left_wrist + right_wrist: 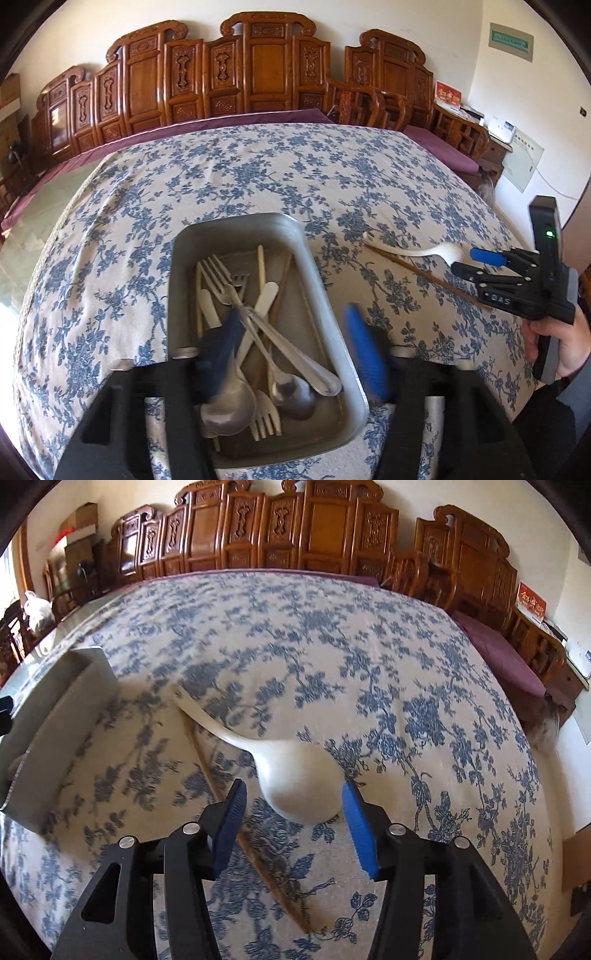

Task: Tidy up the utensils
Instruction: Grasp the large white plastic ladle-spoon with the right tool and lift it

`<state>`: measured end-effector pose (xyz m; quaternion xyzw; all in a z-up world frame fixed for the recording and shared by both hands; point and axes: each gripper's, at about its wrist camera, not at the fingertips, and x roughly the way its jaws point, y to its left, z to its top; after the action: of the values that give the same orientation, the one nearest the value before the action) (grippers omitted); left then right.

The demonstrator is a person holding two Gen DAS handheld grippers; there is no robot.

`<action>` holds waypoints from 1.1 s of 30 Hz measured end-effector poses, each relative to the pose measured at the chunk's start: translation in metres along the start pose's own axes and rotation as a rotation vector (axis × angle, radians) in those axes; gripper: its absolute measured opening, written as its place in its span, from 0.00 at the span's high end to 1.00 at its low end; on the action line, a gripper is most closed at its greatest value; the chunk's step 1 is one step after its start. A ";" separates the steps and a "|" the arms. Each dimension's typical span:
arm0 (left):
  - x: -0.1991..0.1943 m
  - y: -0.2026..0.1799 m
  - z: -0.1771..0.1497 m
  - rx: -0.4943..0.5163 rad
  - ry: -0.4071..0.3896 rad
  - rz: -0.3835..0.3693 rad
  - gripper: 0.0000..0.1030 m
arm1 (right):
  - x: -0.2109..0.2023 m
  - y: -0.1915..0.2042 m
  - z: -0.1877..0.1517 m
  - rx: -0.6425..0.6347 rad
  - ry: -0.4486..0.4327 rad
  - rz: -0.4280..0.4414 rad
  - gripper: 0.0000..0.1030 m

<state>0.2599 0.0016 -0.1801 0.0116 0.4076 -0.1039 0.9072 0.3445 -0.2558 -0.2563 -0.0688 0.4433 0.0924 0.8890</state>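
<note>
Left gripper [295, 350] fingers spread above the utensil-filled metal tray [314, 251].

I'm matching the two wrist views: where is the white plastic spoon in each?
Left wrist view: white plastic spoon lies right of the grey metal tray.
Right wrist view: spoon is centre, bowl nearest the open right tongs.
Shared landmark: brown chopstick beside it.

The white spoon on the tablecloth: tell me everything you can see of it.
The white spoon looks like smooth, glossy plastic, with a deep rounded bowl and a slim curved handle that widens at its end. It lies loose on the floral tablecloth, outside the metal tray, beside a brown chopstick; contact is unclear. The right gripper hangs open, pads flanking the bowl without pressing it.
</note>
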 end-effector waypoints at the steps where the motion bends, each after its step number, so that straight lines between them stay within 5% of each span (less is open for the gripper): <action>1: -0.001 -0.003 0.000 0.007 -0.006 -0.005 0.33 | 0.001 0.000 0.000 0.000 0.002 -0.005 0.46; 14: 0.004 -0.023 -0.006 0.045 0.009 -0.014 0.31 | 0.013 0.012 0.005 -0.087 0.016 -0.100 0.46; 20: 0.004 -0.029 -0.008 0.049 0.015 -0.023 0.31 | 0.006 0.006 0.002 -0.094 0.003 -0.146 0.62; 27: 0.001 -0.039 -0.012 0.066 0.012 -0.022 0.31 | -0.005 -0.012 0.007 -0.042 0.009 -0.162 0.95; 33: -0.005 -0.046 -0.012 0.067 0.016 -0.024 0.31 | -0.019 -0.021 0.002 -0.005 0.037 -0.095 0.97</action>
<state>0.2381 -0.0411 -0.1815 0.0380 0.4113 -0.1282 0.9016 0.3399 -0.2781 -0.2392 -0.0934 0.4558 0.0501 0.8838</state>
